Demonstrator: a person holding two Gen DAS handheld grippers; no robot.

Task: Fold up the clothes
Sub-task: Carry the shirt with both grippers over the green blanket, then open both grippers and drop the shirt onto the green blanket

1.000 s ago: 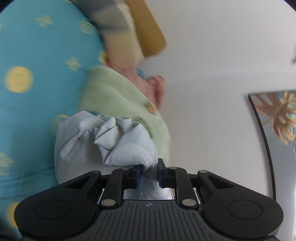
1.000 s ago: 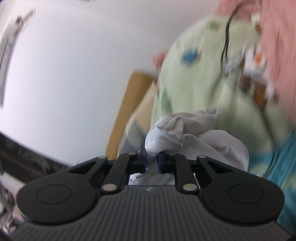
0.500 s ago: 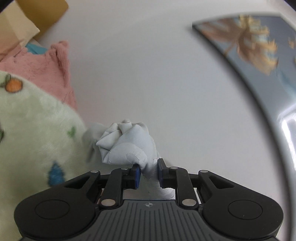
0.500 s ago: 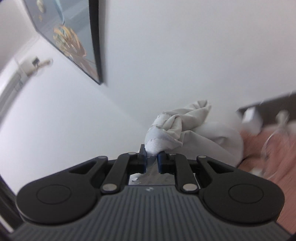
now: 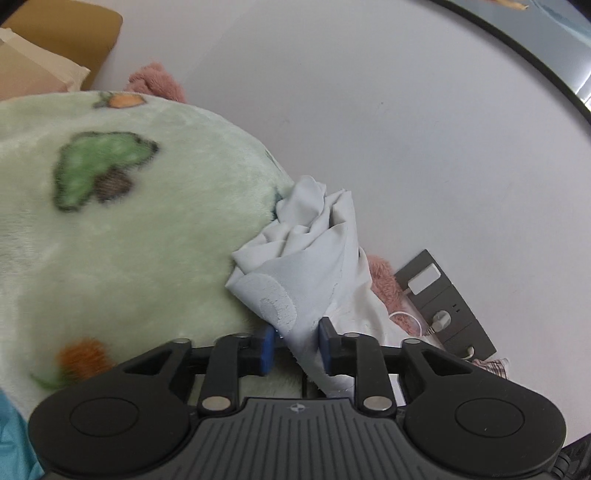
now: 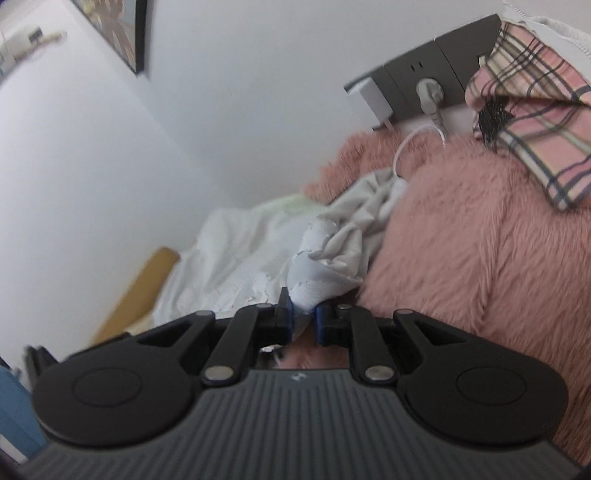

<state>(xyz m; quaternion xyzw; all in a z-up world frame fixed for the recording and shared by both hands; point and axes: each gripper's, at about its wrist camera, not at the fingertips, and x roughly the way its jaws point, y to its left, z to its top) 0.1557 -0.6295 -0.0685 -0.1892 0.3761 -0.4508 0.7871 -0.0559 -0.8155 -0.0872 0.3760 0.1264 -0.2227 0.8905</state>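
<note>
While your left gripper clamps the pale cloth at frame centre, green blanket fills the left. Your right gripper pinches it too, w/ pink fur at right.

We see a green fleece blanket filling the left of the left wrist view, with a brown cushion at upper left. A grey socket panel sits at lower right against the white wall. In the right wrist view, a pink fur pillow fills the right, a plaid cloth lying on it at upper right, and a white cable loops down from the sockets.
</note>
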